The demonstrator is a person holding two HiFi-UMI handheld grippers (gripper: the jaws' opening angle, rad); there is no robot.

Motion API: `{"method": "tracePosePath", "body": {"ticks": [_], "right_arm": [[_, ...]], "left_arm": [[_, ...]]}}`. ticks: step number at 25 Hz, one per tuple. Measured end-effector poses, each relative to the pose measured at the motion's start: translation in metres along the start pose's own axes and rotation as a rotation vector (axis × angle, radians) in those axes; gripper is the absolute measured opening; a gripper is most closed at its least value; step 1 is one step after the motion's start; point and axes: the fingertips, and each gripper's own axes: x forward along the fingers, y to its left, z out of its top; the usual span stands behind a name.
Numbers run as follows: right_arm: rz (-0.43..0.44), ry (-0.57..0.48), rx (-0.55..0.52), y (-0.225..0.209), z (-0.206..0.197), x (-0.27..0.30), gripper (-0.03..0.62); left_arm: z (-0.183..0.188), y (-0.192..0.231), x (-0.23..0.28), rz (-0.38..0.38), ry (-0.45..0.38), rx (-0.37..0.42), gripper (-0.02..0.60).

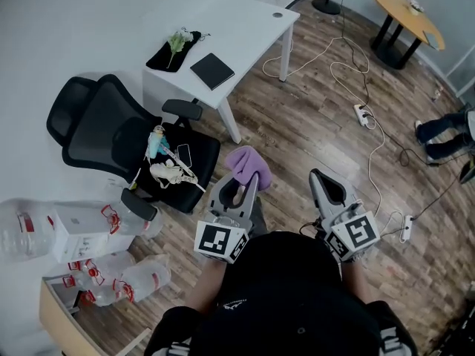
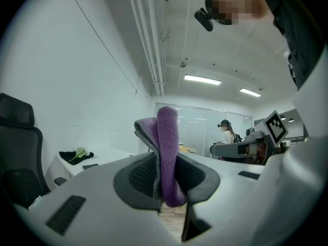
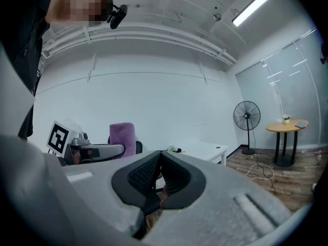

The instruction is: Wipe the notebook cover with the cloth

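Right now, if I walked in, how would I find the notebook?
Find the white desk by the wall, past the black chair. The notebook lies flat near the desk's front edge, beside a black mat. The mat has a flower on it; the notebook is a plain dark square with nothing on top.

White desk (image 1: 245, 21), black office chair (image 1: 111, 136), wood floor (image 1: 319, 124), white walls.

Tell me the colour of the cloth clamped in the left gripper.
The cloth is purple, seen best in the left gripper view.
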Motion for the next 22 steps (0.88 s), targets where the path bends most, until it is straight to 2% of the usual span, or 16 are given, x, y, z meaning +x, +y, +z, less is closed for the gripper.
{"method": "tracePosePath", "body": {"ticks": [9,22], "right_arm": [[-0.012,0.027,0.015,-0.039,0.010,0.088,0.005],[-0.103,0.030,0.018,-0.084,0.035,0.226,0.005]], "left_arm": [[0.011,0.065,0.077,-0.037,0.022,-0.019,0.083],[0.031,0.177,0.181,-0.150,0.038,-0.019,0.083]]}}
